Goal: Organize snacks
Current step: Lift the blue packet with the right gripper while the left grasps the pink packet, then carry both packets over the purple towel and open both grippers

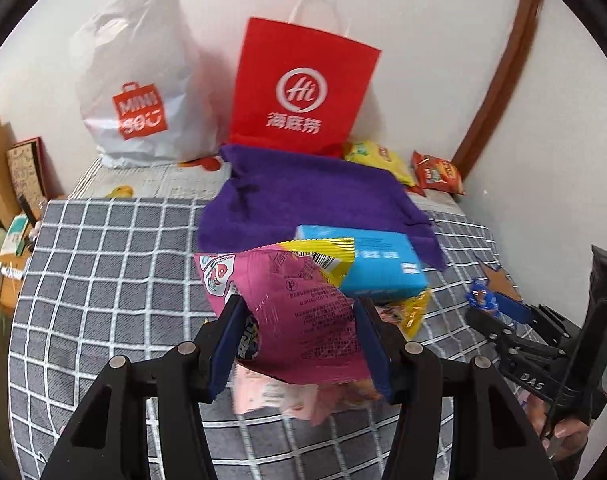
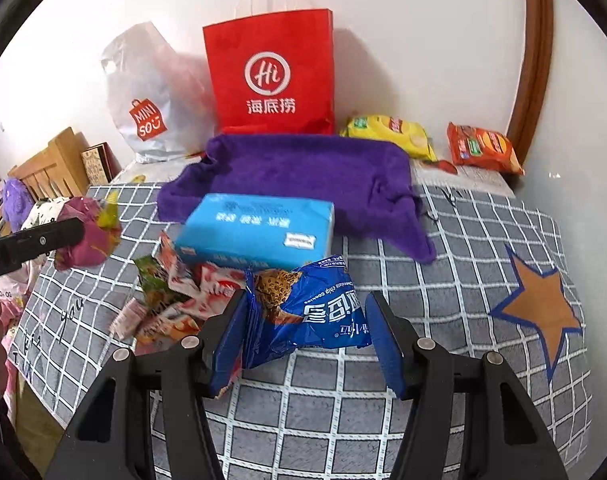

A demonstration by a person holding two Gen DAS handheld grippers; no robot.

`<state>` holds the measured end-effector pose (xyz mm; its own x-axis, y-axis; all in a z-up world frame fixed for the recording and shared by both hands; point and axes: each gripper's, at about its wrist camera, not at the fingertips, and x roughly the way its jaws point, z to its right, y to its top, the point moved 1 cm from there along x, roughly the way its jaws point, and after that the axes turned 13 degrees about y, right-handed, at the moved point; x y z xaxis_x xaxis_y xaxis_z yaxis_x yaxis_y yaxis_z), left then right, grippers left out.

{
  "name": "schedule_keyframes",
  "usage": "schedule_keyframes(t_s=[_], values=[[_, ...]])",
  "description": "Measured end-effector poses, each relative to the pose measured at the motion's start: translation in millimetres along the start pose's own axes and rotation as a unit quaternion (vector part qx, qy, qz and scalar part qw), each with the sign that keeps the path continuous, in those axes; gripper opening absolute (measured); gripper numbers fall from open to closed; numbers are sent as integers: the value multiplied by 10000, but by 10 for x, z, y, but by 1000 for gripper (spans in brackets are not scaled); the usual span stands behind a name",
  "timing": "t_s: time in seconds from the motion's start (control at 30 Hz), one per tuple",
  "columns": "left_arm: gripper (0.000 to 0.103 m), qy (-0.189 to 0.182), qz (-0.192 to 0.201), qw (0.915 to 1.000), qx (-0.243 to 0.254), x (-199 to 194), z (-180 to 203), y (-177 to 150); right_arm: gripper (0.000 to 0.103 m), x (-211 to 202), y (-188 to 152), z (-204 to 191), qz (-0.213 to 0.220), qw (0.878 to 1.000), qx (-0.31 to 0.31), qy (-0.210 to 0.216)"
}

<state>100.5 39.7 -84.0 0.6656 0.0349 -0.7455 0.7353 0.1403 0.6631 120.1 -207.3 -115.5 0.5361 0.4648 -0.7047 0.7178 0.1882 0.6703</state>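
My left gripper (image 1: 299, 336) is shut on a pink and yellow snack packet (image 1: 291, 300), held above the grey checked cloth (image 1: 103, 280). My right gripper (image 2: 309, 328) is shut on a blue chocolate chip cookie packet (image 2: 319, 308); it also shows at the right in the left wrist view (image 1: 499, 312). A light blue box (image 2: 259, 228) lies at the near edge of a purple towel (image 2: 303, 172). Several crumpled snack packets (image 2: 171, 296) lie left of the right gripper. A yellow chip bag (image 2: 391, 132) and an orange snack bag (image 2: 483, 148) lie at the back right.
A red paper bag (image 2: 271, 72) and a white Miniso plastic bag (image 2: 151, 96) stand against the back wall. A brown star patch (image 2: 543, 312) marks the cloth at the right. Wooden furniture and clutter (image 2: 47, 168) stand left of the table.
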Motion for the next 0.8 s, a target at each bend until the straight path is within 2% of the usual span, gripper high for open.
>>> schedule_keyframes(t_s=[0.17, 0.43, 0.8], values=[[54, -200, 51, 9997, 98, -16, 167, 126, 59, 29, 145, -31, 30, 10000, -23, -18], [54, -214, 77, 9996, 193, 118, 297, 377, 59, 130, 463, 65, 135, 9999, 29, -26], [54, -158, 181, 9994, 236, 430, 344, 925, 59, 431, 1060, 236, 295, 9995, -93, -64]])
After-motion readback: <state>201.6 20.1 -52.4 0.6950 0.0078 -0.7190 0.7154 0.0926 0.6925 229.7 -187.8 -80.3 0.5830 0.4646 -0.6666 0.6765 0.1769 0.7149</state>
